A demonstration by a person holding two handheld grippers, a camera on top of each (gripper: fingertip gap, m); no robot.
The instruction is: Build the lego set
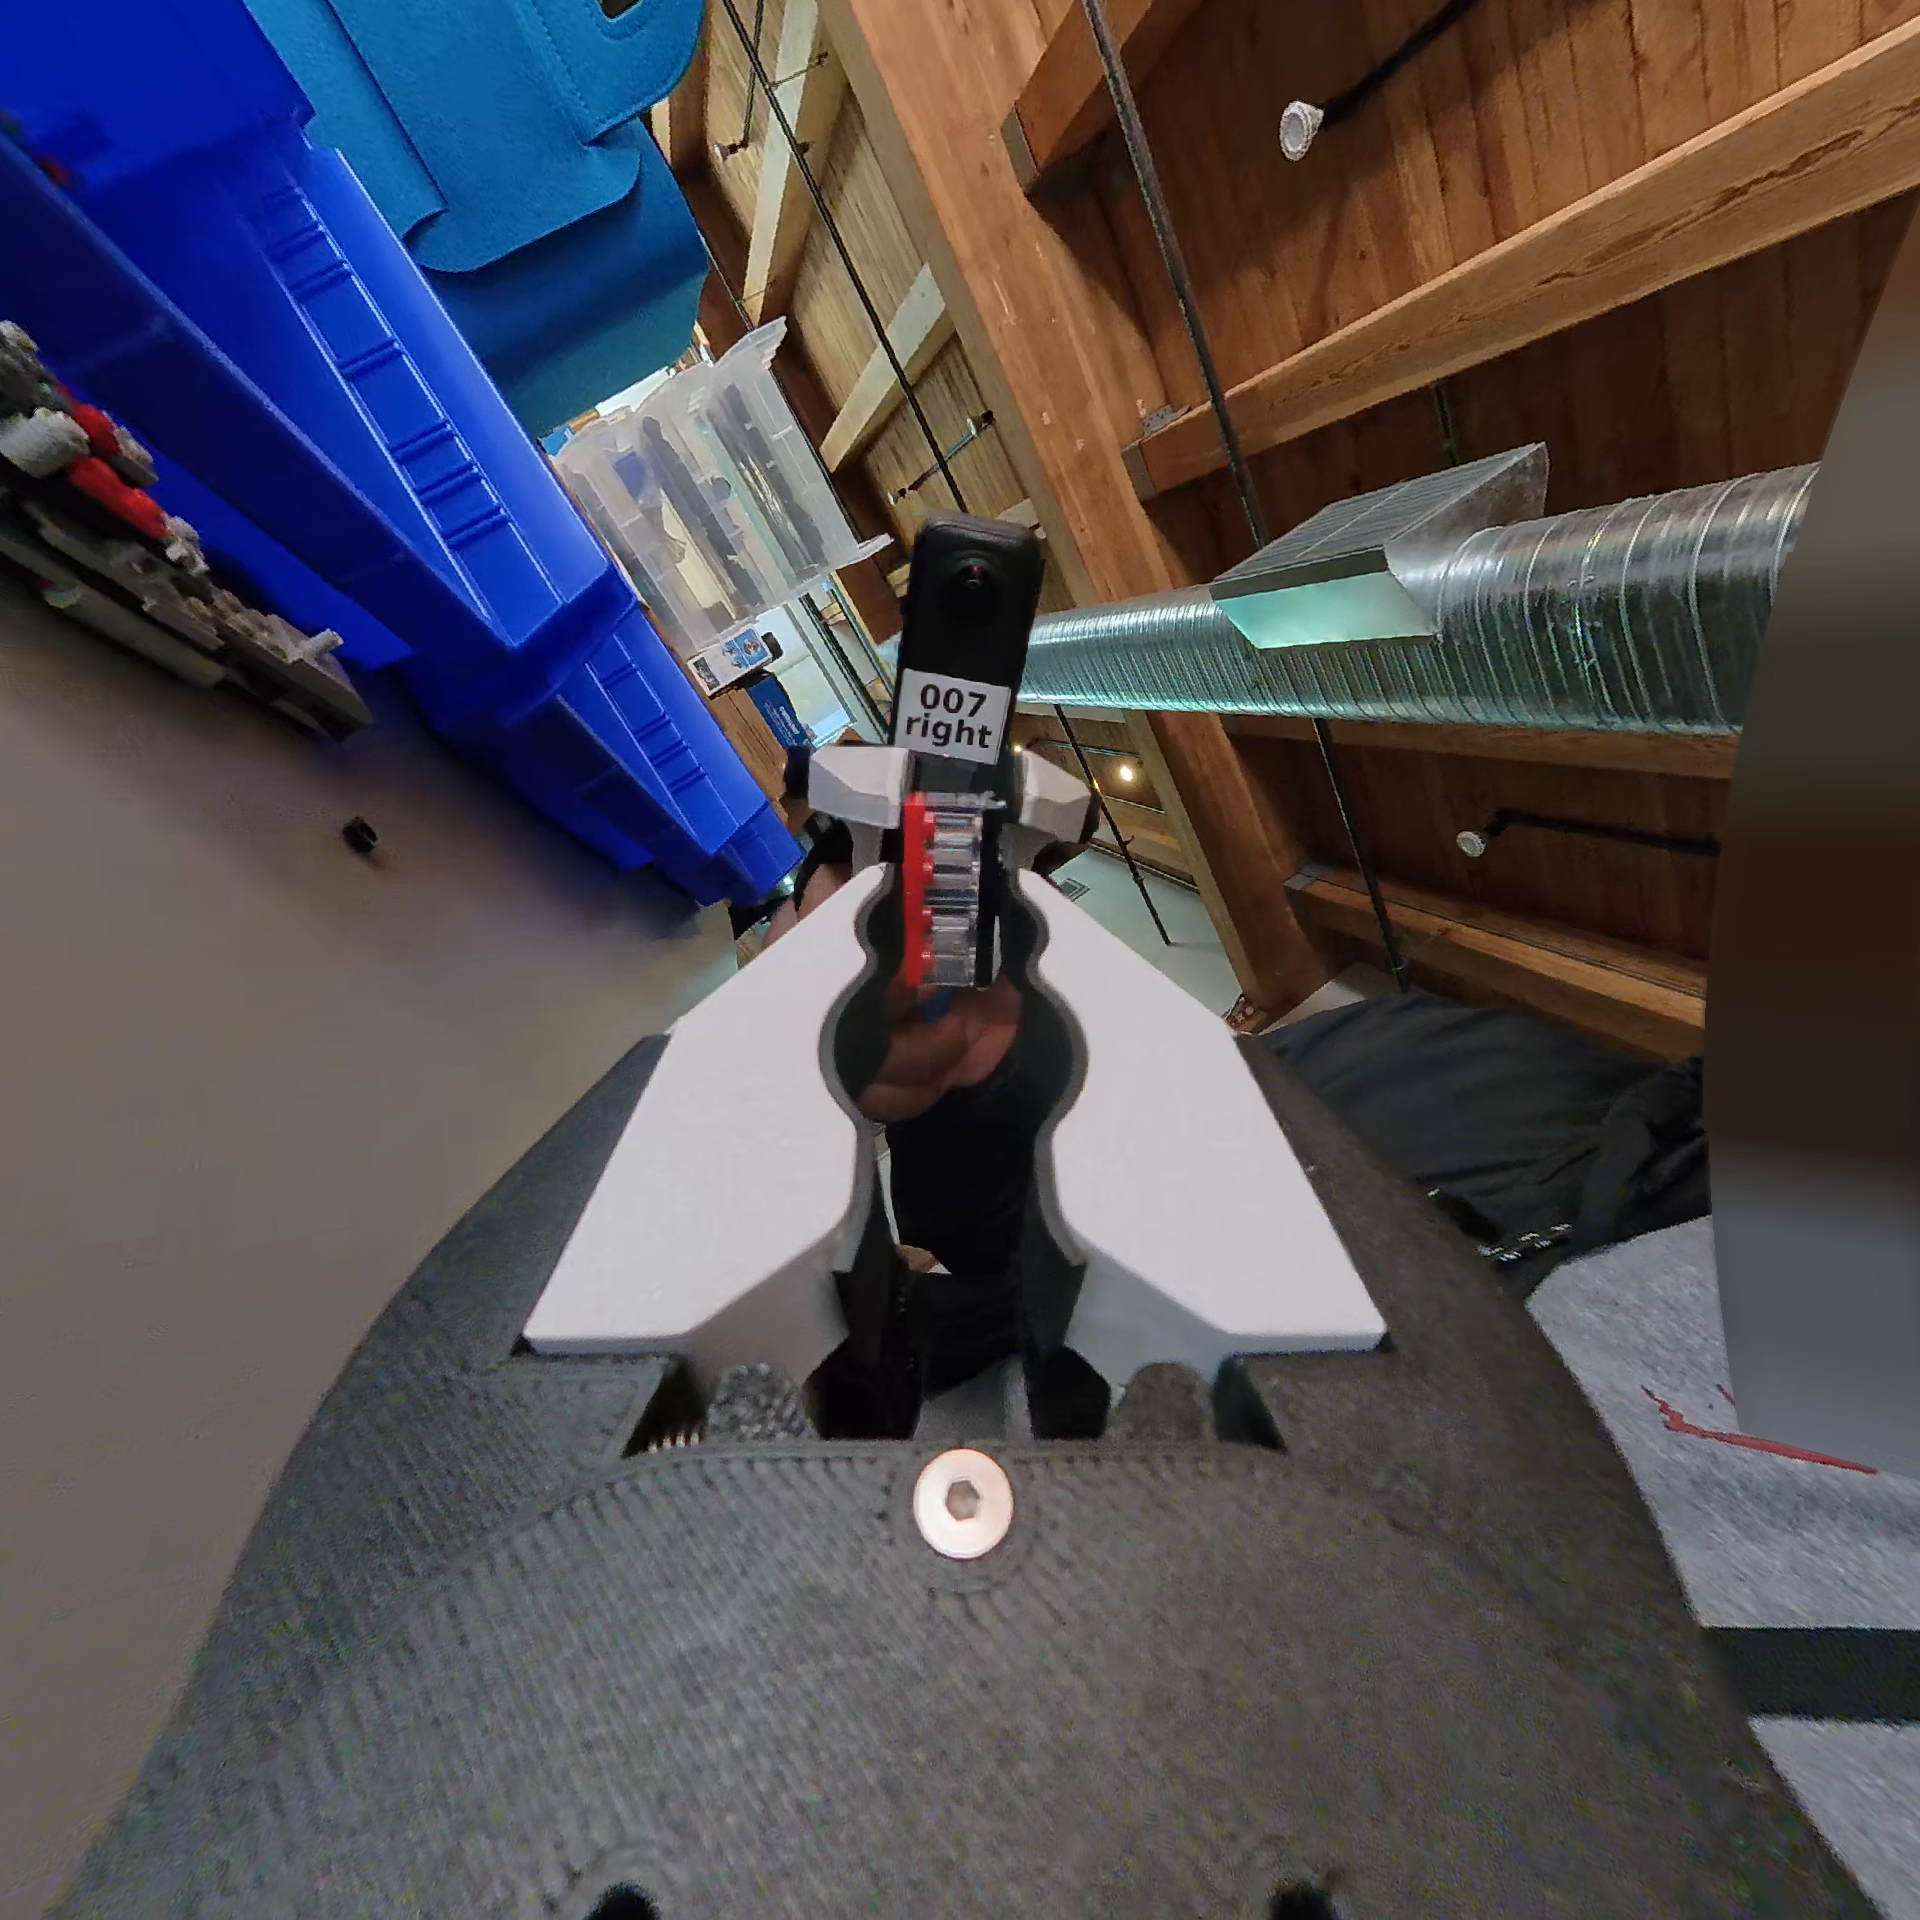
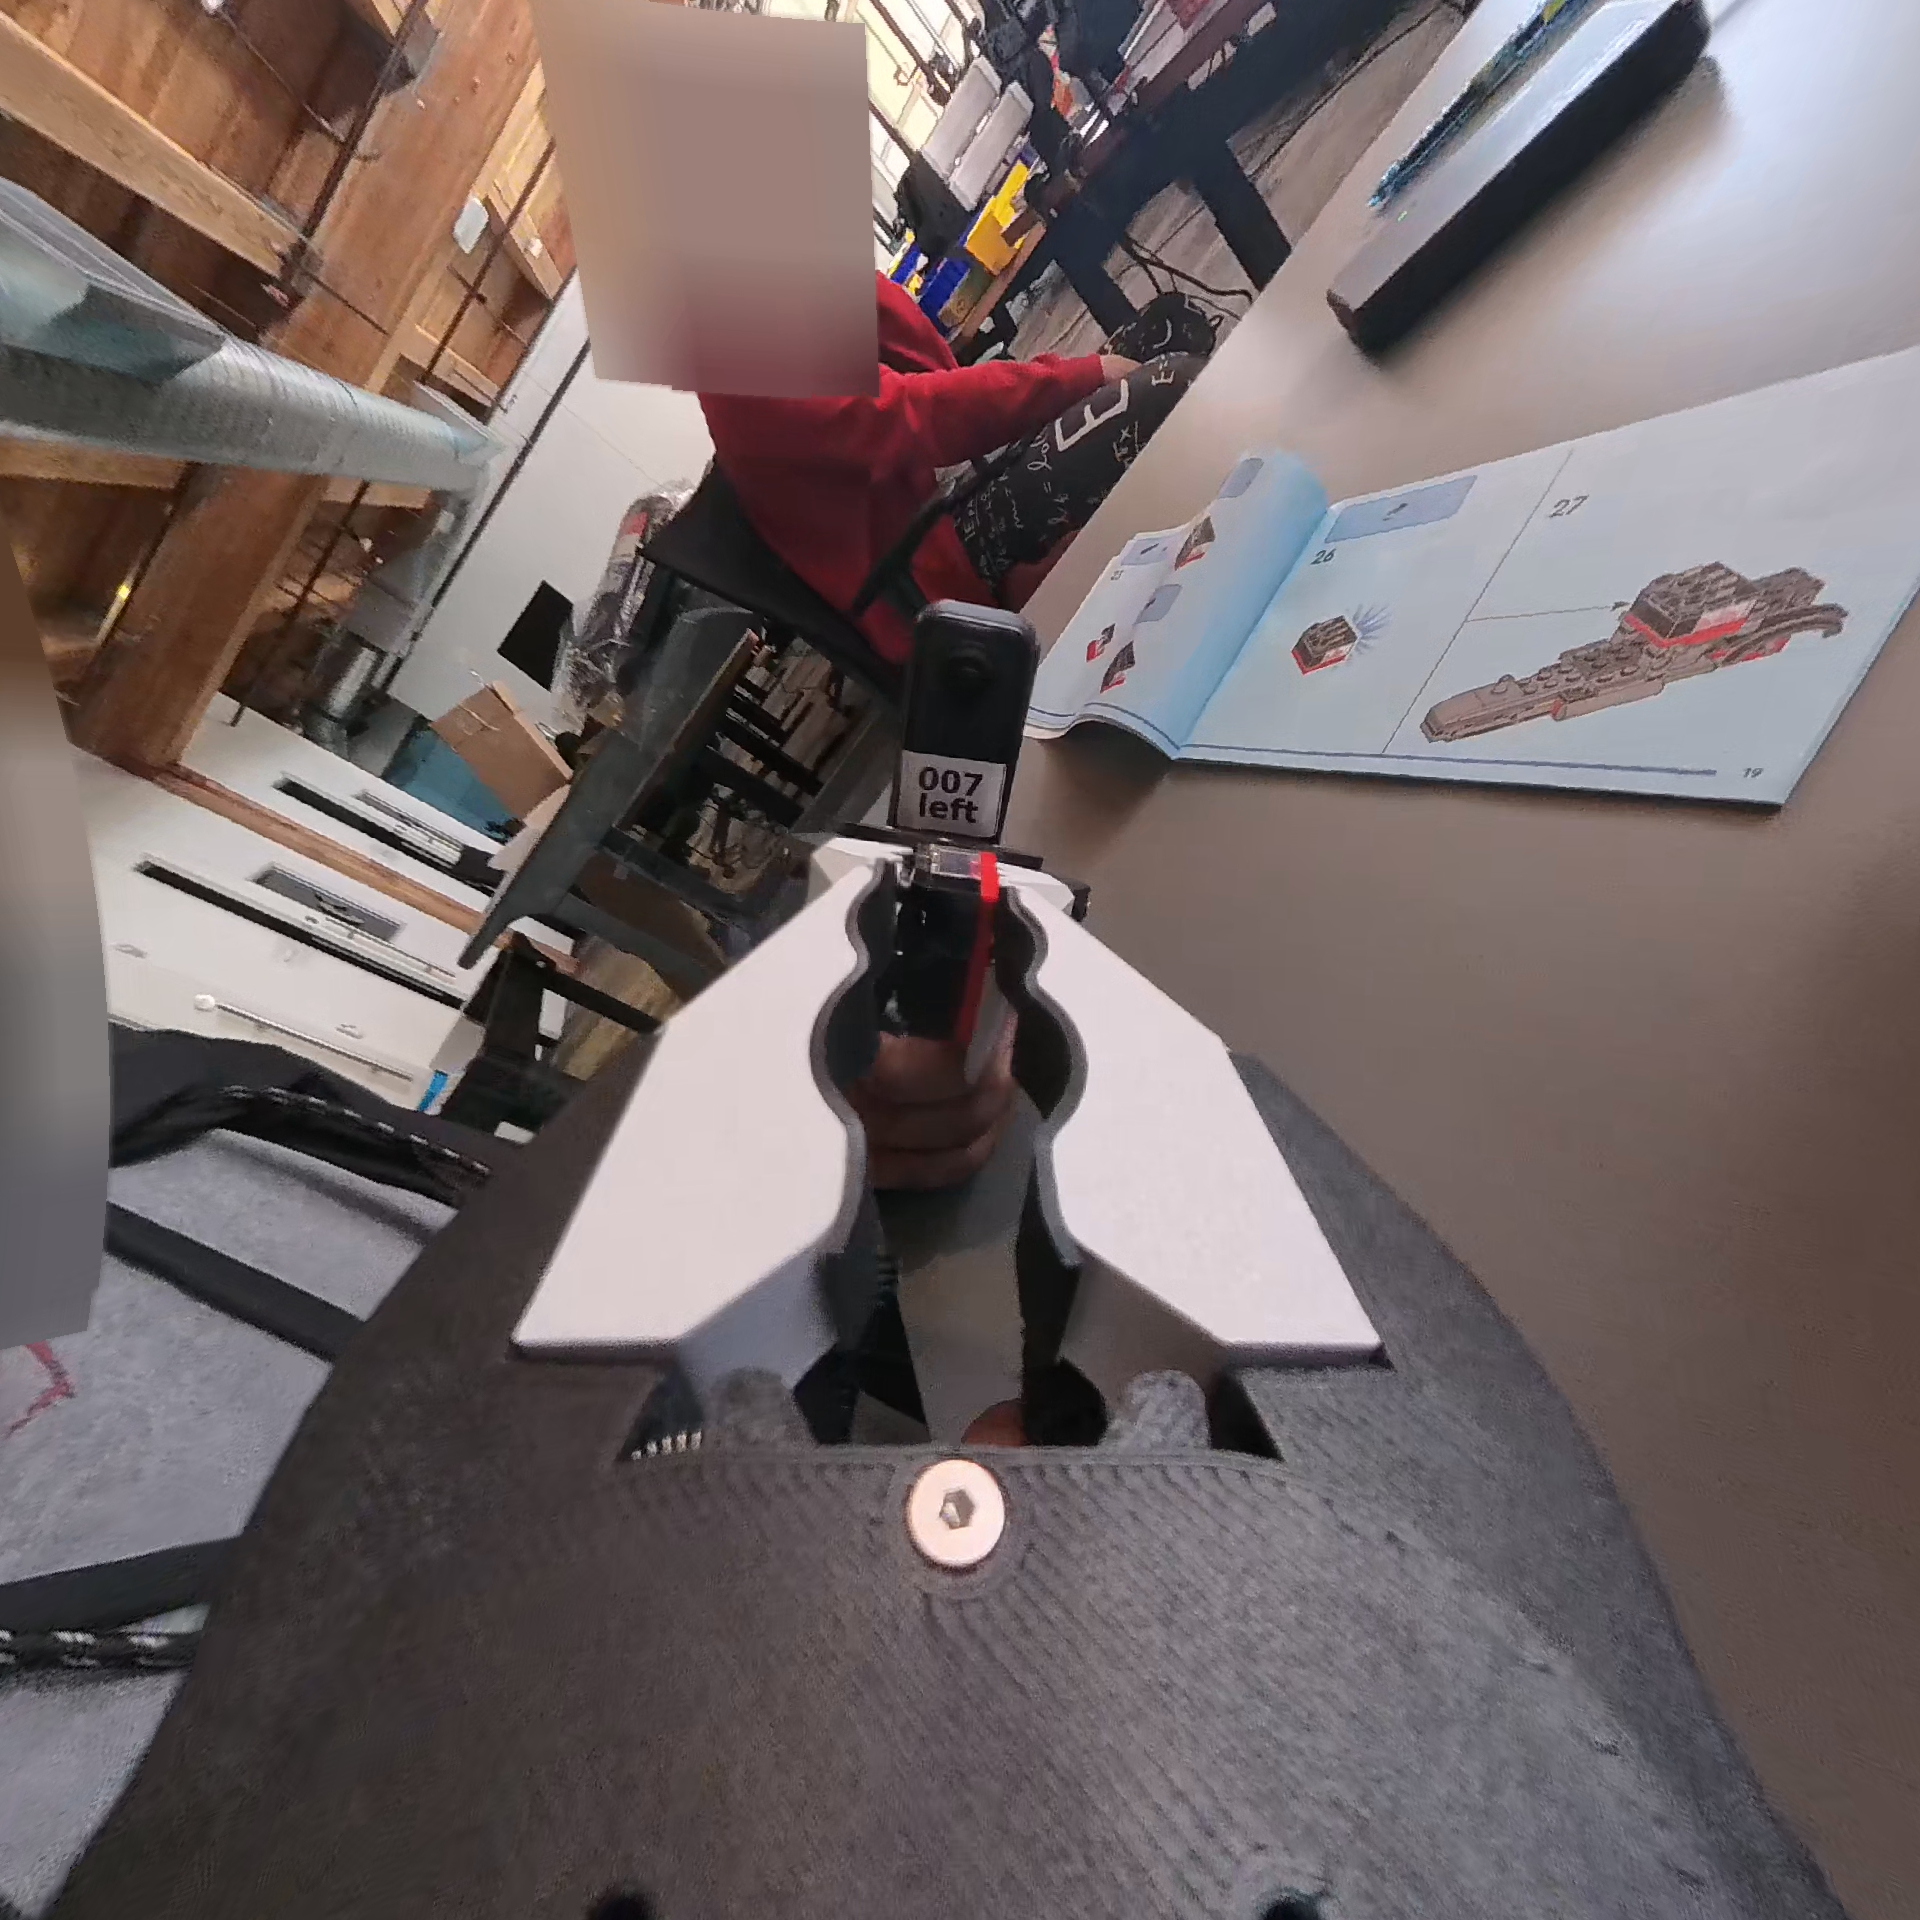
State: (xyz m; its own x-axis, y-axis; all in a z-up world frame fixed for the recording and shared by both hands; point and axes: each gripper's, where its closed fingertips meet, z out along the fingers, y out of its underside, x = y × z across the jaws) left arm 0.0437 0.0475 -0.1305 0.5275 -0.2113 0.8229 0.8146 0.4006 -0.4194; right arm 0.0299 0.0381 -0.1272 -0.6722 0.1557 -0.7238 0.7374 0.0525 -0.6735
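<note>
My two grippers face each other in the air above the table, tip to tip. Between them is a small lego sub-assembly (image 1: 956, 904): a red plate (image 1: 916, 894) with a row of clear bricks on it. My left gripper (image 1: 951, 935) is shut on its near end. My right gripper shows beyond it in the left wrist view (image 1: 951, 805), shut on the far end. In the right wrist view the same sub-assembly (image 2: 982, 935) sits between my right gripper's (image 2: 945, 925) white fingers, with the left gripper behind it. A hand shows behind each gripper.
Blue bins (image 1: 416, 468) and a part-built grey, black and red lego model (image 1: 125, 540) stand on the brown table, with a small black piece (image 1: 358, 831) loose nearby. An open instruction booklet (image 2: 1455, 623) and a black box (image 2: 1507, 177) lie farther off. A person in red (image 2: 883, 468) sits beyond. The grippers are tip to tip, or close to it.
</note>
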